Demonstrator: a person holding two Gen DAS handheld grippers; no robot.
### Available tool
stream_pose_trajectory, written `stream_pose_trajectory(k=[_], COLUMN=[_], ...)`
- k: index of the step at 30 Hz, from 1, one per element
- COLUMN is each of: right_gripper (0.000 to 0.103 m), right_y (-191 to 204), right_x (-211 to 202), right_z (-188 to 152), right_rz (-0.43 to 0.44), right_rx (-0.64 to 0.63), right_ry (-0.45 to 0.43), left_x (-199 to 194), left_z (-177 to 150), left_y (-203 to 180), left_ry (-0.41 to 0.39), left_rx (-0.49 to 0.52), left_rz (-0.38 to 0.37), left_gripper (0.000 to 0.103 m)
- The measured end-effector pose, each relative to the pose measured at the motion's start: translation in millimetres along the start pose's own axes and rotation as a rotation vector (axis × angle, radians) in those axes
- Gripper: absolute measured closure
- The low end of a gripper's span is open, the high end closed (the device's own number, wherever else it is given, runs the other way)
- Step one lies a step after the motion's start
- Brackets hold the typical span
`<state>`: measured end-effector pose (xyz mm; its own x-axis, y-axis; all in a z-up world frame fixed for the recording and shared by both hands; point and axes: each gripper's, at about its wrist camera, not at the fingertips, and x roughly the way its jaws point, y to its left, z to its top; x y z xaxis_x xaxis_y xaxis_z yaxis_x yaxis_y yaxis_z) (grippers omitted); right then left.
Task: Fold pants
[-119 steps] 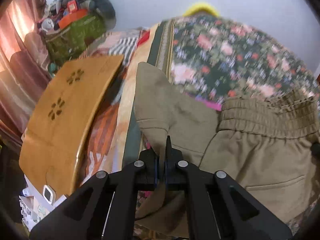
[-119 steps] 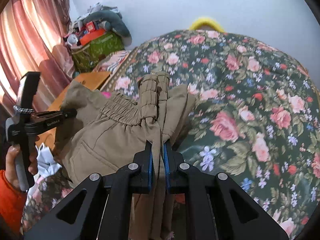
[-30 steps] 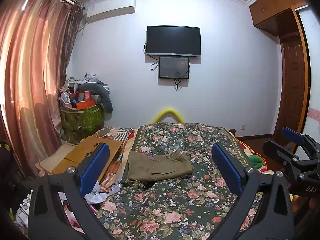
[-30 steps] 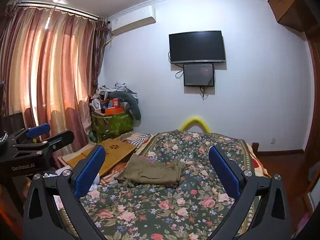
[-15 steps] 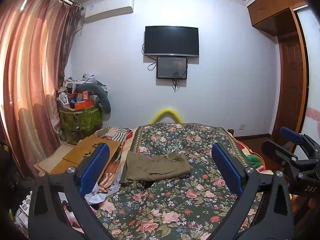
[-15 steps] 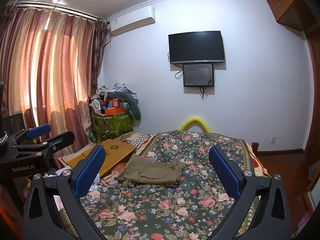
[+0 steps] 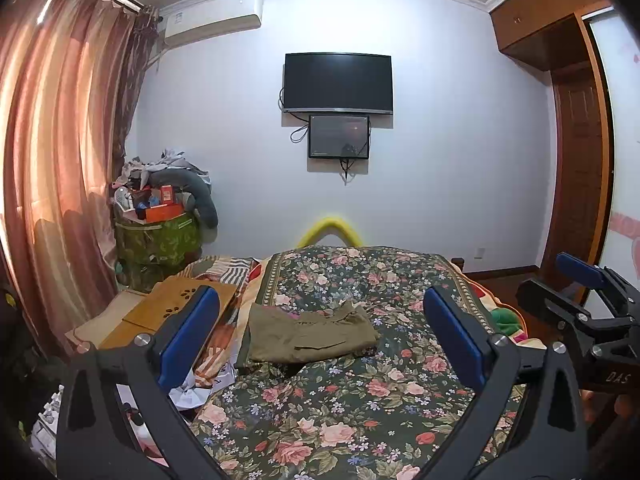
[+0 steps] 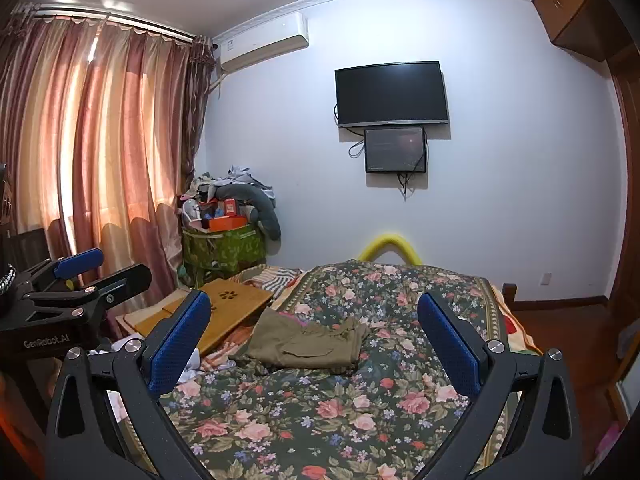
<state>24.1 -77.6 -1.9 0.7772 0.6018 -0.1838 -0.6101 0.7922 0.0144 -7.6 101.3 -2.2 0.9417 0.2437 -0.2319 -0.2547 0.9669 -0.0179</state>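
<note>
The khaki pants (image 7: 310,334) lie folded into a compact rectangle on the left side of the flowered bed (image 7: 340,408), and show in the right wrist view (image 8: 308,342) too. My left gripper (image 7: 320,336) is wide open and empty, held well back from the bed and above its near end. My right gripper (image 8: 314,340) is also wide open and empty, equally far back. The right gripper shows at the right edge of the left wrist view (image 7: 580,308); the left gripper shows at the left edge of the right wrist view (image 8: 72,292).
A wooden lap desk (image 7: 172,308) lies left of the bed, with crumpled paper (image 7: 192,390) below it. A green bin piled with clutter (image 7: 160,232) stands by the curtains (image 7: 60,184). A TV (image 7: 338,82) hangs on the far wall. A wooden door (image 7: 580,200) is right.
Four seconds ago both grippers were shut on the pants at the bed. Both have since let go, opened and pulled far back. Over the last second the views barely shift.
</note>
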Motion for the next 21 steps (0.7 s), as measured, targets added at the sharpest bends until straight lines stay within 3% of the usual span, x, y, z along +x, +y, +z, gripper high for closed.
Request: stream_pose_trajectory(k=[21], right_gripper=[0.000], right_y=[-0.2], right_x=[-5.2], right_z=[1.8], right_rz=[-0.002], right_rx=[0.000], right_ry=[-0.007], left_x=[-1.6], left_z=[6.2], left_y=[-1.6], left_ry=[0.003], left_rx=[0.006], left_rz=[-0.037], left_gripper=[0.000])
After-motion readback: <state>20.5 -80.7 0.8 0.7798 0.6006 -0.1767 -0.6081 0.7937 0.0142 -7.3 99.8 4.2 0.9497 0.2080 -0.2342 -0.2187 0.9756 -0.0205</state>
